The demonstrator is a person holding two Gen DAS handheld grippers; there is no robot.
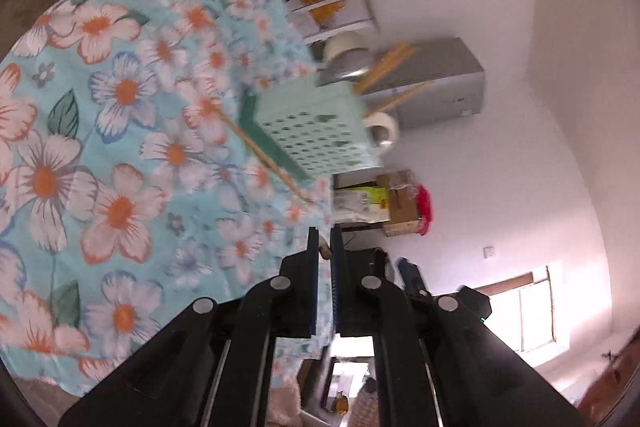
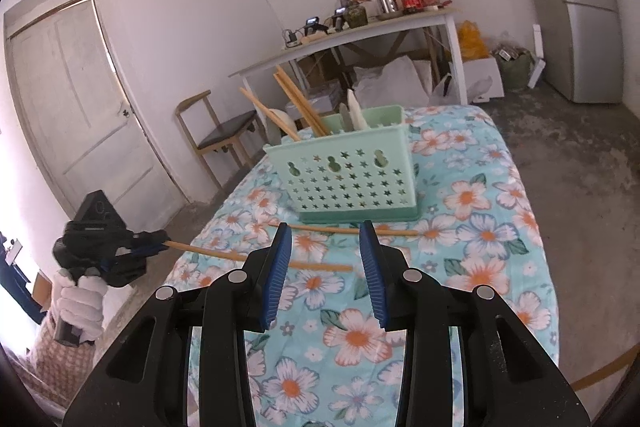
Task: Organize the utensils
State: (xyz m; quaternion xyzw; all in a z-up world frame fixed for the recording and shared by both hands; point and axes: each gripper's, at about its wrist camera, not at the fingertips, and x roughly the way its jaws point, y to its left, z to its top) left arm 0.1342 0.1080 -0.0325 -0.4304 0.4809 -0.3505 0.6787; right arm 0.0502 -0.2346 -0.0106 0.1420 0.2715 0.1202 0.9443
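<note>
A mint-green perforated caddy (image 2: 344,171) (image 1: 316,131) stands on the floral tablecloth (image 2: 460,267) with wooden chopsticks and pale spoons upright in it. One loose chopstick (image 2: 352,230) (image 1: 264,155) lies flat just in front of the caddy. At the table's left edge my left gripper (image 2: 154,247) (image 1: 325,235) is shut on the end of a second chopstick (image 2: 224,255) (image 1: 325,250), which reaches out level over the cloth. My right gripper (image 2: 326,259) hovers above the cloth, nearer than both chopsticks. It is open with nothing between its blue pads (image 2: 280,267).
A gloved hand (image 2: 80,303) grips the left tool beyond the table's left side. A wooden chair (image 2: 216,135), a cluttered white side table (image 2: 360,31), a door (image 2: 80,107) and a grey fridge (image 2: 580,7) stand around. Concrete floor (image 2: 580,167) lies right of the table.
</note>
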